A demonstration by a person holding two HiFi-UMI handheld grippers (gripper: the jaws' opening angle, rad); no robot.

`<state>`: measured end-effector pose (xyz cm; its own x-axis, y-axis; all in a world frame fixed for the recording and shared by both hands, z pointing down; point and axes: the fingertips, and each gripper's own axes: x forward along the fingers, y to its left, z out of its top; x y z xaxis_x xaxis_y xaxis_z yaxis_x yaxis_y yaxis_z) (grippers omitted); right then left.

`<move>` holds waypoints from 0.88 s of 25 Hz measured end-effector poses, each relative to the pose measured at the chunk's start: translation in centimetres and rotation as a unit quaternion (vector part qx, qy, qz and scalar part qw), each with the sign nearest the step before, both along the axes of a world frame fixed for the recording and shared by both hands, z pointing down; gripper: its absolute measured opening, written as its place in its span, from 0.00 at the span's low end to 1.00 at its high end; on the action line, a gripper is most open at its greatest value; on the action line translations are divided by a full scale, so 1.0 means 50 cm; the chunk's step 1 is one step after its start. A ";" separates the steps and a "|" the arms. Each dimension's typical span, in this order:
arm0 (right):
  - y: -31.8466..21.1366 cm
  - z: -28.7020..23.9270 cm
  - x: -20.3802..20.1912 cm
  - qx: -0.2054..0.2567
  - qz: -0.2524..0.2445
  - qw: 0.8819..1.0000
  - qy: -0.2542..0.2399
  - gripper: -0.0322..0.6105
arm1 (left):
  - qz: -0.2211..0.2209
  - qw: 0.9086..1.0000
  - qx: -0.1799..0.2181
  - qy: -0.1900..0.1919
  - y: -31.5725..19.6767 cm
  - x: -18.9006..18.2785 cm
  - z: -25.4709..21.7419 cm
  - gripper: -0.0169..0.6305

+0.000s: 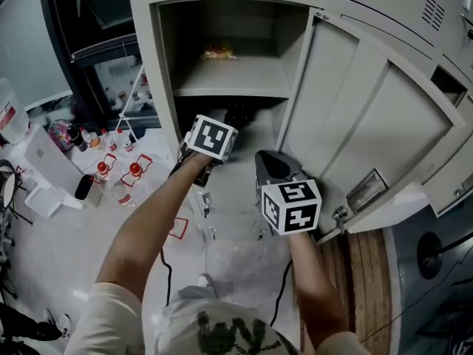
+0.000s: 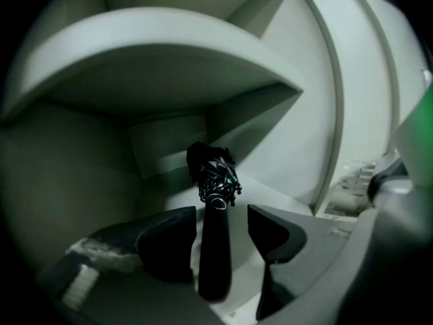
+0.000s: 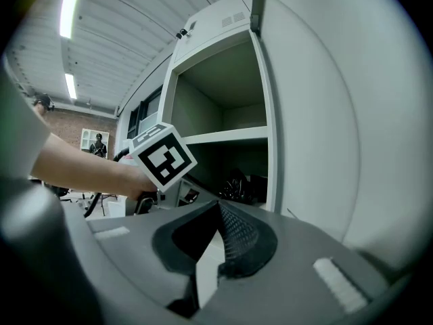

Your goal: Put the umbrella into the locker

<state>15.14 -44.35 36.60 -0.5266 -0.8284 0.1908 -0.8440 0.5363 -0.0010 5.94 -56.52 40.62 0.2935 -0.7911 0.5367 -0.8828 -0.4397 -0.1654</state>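
umbrella (image 2: 215, 229) on pale locker (image 1: 229, 76) bottom; bottles (image 1: 118, 172) clutter floor (image 1: 59, 242), perhaps lab.

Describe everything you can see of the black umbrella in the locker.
The black folded umbrella lies in the lower compartment of the grey metal locker, under its shelf, apparently resting on the floor. Its smooth dark handle points out at the left gripper, between its open jaws: the right jaw stands clear, the left too close to tell. A silvery ring caps the handle; beyond it, bunched fabric and ribs with teal glints point toward the back wall.
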 end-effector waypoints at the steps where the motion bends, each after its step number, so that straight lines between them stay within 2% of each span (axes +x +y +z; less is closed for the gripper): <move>1: 0.004 0.000 0.001 -0.001 0.000 1.000 -0.001 0.04 | 0.000 1.000 0.001 0.009 0.013 0.000 -0.007 0.41; 5: 0.021 -0.009 0.004 -0.002 -0.003 1.000 -0.010 0.04 | 0.021 0.998 0.012 0.060 0.067 0.020 -0.043 0.41; 14: 0.063 -0.044 0.007 0.006 -0.019 1.000 -0.021 0.04 | 0.004 0.991 0.061 0.121 0.171 -0.027 -0.119 0.41; 19: 0.090 -0.057 0.009 0.013 -0.026 0.999 -0.023 0.04 | 0.001 0.984 0.086 0.158 0.244 -0.051 -0.146 0.35; 22: 0.107 -0.067 0.006 0.016 -0.032 0.999 -0.027 0.04 | 0.009 0.981 0.101 0.165 0.291 -0.052 -0.160 0.29</move>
